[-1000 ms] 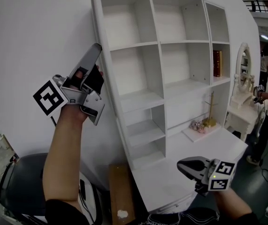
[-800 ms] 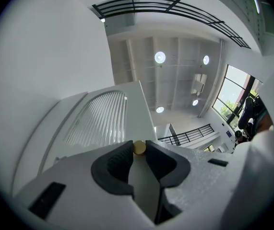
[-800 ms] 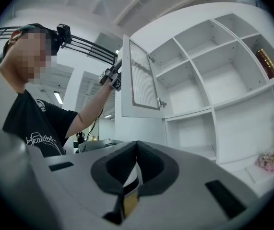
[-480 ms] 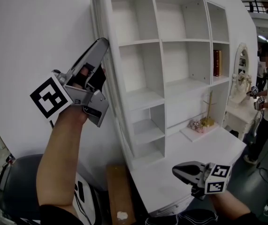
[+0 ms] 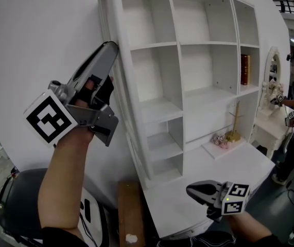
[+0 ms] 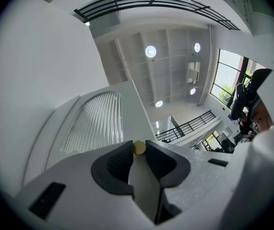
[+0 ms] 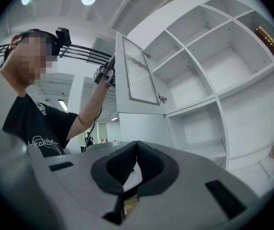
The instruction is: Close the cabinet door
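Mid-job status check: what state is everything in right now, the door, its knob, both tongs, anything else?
Left tongs: shut on the door knob.
Door knob: clamped, at the door's edge.
Cabinet door: open, swung outward.
Right tongs: shut, empty.
Book: standing upright.

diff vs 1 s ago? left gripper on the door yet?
The left gripper moved up and right to the edge of the cabinet door. Its fingers are now shut on the small gold knob. Unchanged: the door stands open, and the right gripper hangs low, shut and empty.
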Demonstrator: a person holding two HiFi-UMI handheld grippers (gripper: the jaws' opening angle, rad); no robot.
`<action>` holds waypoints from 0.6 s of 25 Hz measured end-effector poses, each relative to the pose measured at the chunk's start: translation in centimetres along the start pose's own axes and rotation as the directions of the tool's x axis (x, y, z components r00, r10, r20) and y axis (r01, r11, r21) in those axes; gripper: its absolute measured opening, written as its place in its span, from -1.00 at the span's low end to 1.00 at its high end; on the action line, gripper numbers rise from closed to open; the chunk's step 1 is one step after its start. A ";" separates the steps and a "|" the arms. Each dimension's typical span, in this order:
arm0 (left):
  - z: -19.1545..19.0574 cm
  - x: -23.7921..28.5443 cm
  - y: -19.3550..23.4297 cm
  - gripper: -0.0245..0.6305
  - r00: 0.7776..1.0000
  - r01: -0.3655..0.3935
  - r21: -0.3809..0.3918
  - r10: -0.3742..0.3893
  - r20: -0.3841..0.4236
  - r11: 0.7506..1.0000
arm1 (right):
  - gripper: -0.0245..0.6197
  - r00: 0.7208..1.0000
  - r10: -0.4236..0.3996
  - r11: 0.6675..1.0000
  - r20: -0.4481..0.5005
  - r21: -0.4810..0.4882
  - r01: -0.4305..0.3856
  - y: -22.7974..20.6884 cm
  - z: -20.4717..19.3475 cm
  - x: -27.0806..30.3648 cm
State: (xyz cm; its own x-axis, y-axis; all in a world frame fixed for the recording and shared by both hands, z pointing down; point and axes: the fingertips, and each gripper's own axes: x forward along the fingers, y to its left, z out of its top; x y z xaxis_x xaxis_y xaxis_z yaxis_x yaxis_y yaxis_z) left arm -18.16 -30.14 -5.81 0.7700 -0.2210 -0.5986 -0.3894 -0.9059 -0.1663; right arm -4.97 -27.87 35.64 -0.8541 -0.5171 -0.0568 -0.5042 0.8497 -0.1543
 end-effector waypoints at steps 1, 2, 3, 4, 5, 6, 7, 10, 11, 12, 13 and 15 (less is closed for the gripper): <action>-0.1 0.3 -0.1 -0.66 1.000 -0.005 0.018 0.005 -0.002 1.000 | -0.92 1.000 0.007 1.000 -0.001 -0.001 -0.007 -0.4 0.2 0.0; -0.3 0.5 -0.1 -0.66 1.000 -0.010 0.038 0.010 -0.004 0.999 | -0.92 1.000 0.015 1.000 0.001 0.000 -0.015 -0.9 0.4 0.0; -0.4 0.8 -0.2 -0.66 1.000 -0.013 0.060 0.014 -0.006 0.998 | -0.92 1.000 0.022 1.000 0.003 0.003 -0.022 -1.4 0.5 -0.1; -0.6 1.0 -0.4 -0.66 1.000 -0.015 0.080 0.016 -0.011 0.997 | -0.92 1.000 0.028 1.000 0.006 0.007 -0.028 -1.8 0.7 -0.1; -0.9 1.2 -0.5 -0.66 1.000 -0.016 0.097 0.018 -0.016 0.995 | -0.92 0.999 0.033 0.999 0.008 0.011 -0.033 -2.3 0.8 -0.2; -1.1 1.5 -0.6 -0.66 1.000 -0.017 0.112 0.020 -0.023 0.994 | -0.92 0.999 0.037 0.999 0.009 0.014 -0.037 -2.8 0.9 -0.3; -1.4 1.8 -0.6 -0.66 0.999 -0.019 0.126 0.023 -0.030 0.992 | -0.92 0.999 0.042 0.999 0.011 0.013 -0.042 -3.3 1.1 -0.3; -2.6 3.1 -0.5 -0.66 0.998 -0.028 0.167 0.037 -0.046 0.986 | -0.92 0.998 0.057 0.998 0.017 0.000 -0.057 -5.2 2.1 -0.7; -3.0 3.6 -0.5 -0.66 0.998 -0.032 0.181 0.041 -0.050 0.983 | -0.92 0.998 0.061 0.998 0.020 -0.005 -0.061 -5.8 2.4 -0.9; -3.3 3.9 -0.5 -0.66 0.997 -0.035 0.195 0.046 -0.053 0.980 | -0.92 0.998 0.064 0.998 0.022 -0.009 -0.063 -6.3 2.6 -1.1; -3.5 4.2 -0.5 -0.66 0.997 -0.039 0.207 0.052 -0.057 0.977 | -0.92 0.998 0.065 0.998 0.024 -0.012 -0.064 -6.7 2.8 -1.3; -3.6 4.5 -0.7 -0.66 0.996 -0.050 0.231 0.066 -0.064 0.972 | -0.92 0.998 0.063 0.998 0.028 -0.015 -0.063 -7.1 3.2 -1.6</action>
State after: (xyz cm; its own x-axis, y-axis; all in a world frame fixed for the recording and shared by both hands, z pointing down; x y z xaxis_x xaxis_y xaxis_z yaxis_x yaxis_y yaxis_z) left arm -12.60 -31.78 -5.54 0.7734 -0.3034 -0.5566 -0.5335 -0.7857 -0.3131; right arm 0.40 -33.37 33.71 -0.8803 -0.4649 -0.0942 -0.4513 0.8820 -0.1357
